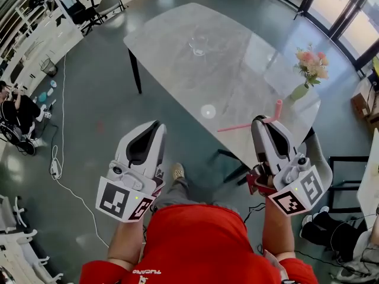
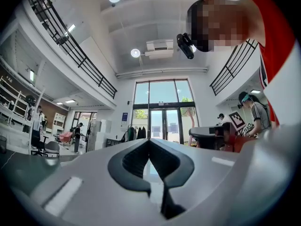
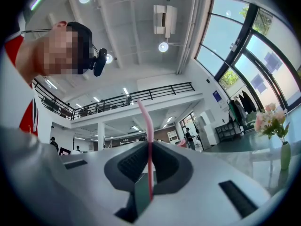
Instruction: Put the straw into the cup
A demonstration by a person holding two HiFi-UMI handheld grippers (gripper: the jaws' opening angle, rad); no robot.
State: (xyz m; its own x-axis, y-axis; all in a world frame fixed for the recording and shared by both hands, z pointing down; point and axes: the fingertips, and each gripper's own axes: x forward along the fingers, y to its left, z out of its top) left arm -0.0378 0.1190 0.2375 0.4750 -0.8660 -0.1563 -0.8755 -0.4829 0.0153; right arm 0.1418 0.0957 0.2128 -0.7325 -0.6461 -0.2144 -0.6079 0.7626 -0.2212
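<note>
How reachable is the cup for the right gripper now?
Probably yes, at a stretch: the right gripper, shut on the straw, hovers by the near edge; the cup stands far across open table.

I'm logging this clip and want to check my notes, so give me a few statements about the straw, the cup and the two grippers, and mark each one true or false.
1. The right gripper is shut on the pink straw. True.
2. The straw stands in the cup. False: the cup sits apart on the far side of the table, and the straw is in the jaws.
3. The left gripper holds the cup. False: its jaws are together on nothing, off the table's near edge.
4. A vase of flowers stands near the table's right end. True.
5. The straw is straight. False: the head view shows it bent, with a short part angled up.
</note>
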